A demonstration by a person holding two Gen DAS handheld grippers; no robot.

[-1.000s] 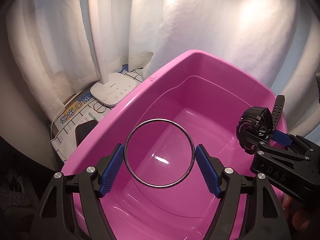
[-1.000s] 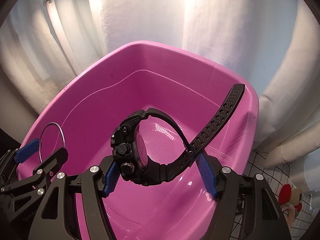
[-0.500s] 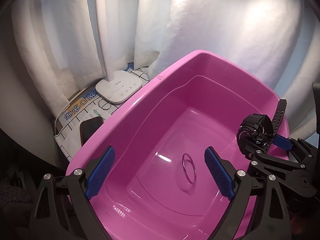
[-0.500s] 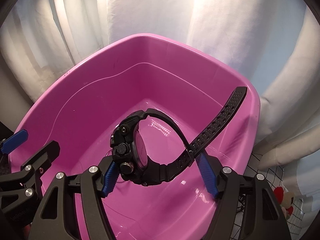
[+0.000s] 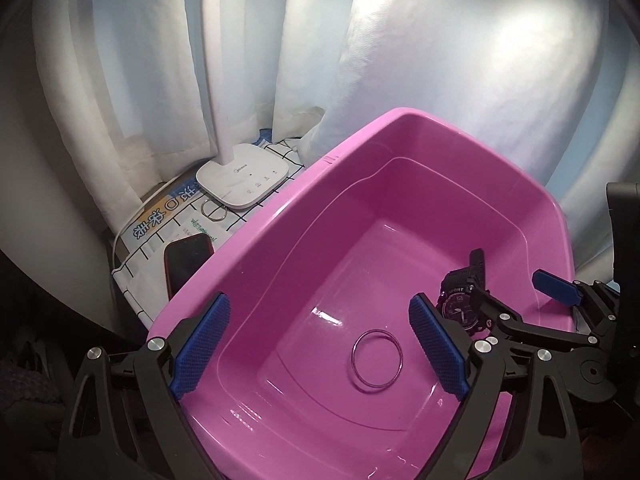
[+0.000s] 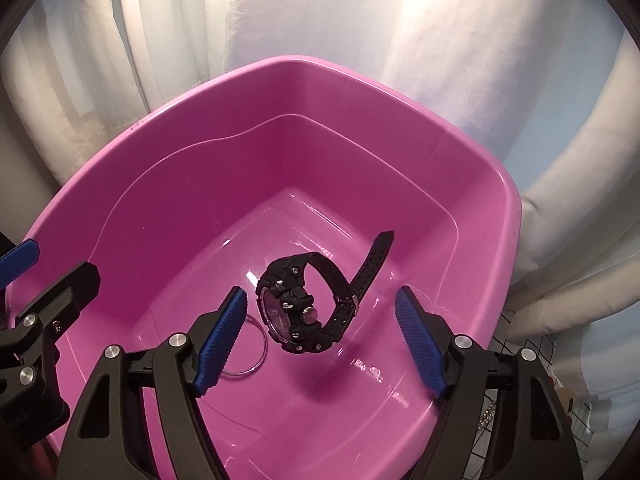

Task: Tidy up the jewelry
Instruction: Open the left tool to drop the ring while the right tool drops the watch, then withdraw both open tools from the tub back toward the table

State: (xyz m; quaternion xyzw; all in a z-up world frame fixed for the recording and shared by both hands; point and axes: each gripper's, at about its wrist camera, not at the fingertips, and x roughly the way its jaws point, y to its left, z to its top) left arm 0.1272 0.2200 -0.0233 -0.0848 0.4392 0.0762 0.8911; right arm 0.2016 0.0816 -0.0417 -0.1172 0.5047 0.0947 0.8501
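A pink plastic tub [image 5: 256, 240] fills both views. A thin metal bangle [image 5: 376, 361] lies flat on its floor; it also shows in the right wrist view [image 6: 256, 354]. My left gripper [image 5: 320, 346] is open and empty above the tub's near side. My right gripper [image 6: 320, 336] is open too. A black sport watch [image 6: 304, 308] is between and beyond its fingers, free of both pads, inside the tub; I cannot tell whether it touches the floor. The watch also shows in the left wrist view [image 5: 460, 300], partly behind my right gripper [image 5: 520, 308].
Left of the tub, a white lamp base [image 5: 244, 178] stands on a checked cloth, with a small metal ring [image 5: 214, 211] and a dark phone [image 5: 188, 258] beside it. White curtains hang close behind. Checked cloth [image 6: 528, 334] shows right of the tub.
My left gripper opened and the bangle dropped onto the tub floor, where it now lies flat. My right gripper opened and let go of the watch, which has gone down into the tub.
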